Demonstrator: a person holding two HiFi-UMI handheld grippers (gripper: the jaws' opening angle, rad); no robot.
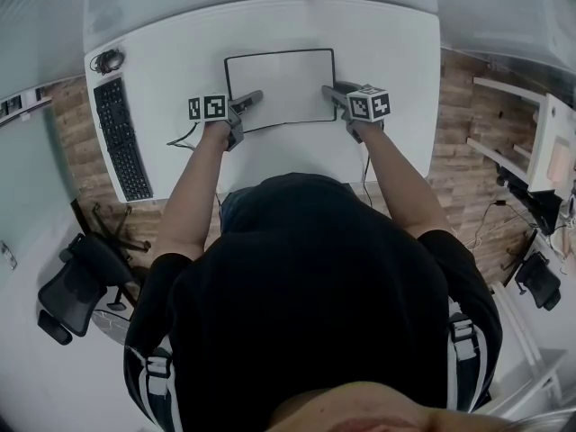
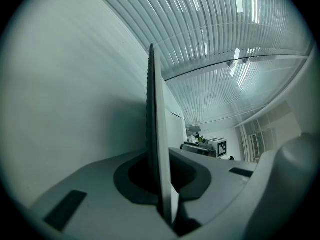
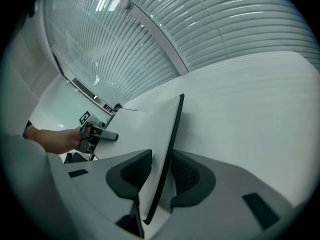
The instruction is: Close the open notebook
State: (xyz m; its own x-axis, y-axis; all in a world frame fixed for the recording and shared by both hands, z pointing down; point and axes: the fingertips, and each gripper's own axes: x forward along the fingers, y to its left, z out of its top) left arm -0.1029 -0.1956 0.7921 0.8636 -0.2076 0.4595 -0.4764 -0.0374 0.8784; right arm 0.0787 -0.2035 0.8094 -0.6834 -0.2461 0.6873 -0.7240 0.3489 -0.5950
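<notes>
- Jaws of the left gripper (image 2: 160, 176) are clenched on a thin edge of the notebook (image 1: 279, 86). Those of the right gripper (image 3: 161, 175) stand released, with the opposite edge between the pads but not pinched.
- Notebook position: flat on the white table (image 1: 180, 57), at 12 o'clock from the person and between the two grippers.
- Bearing from the jaws (head view): at 2 o'clock from the left gripper and 10 o'clock from the right. Each gripper meets a short side near its lower corner.
- Long axis: runs from 9 to 3 o'clock.
- Nearer hand: both reach the notebook, but only the left has a hold, so it appears better placed to fold that side across.
- Appearance: a white rectangle with a thin dark rim. No centre fold can be made out.
</notes>
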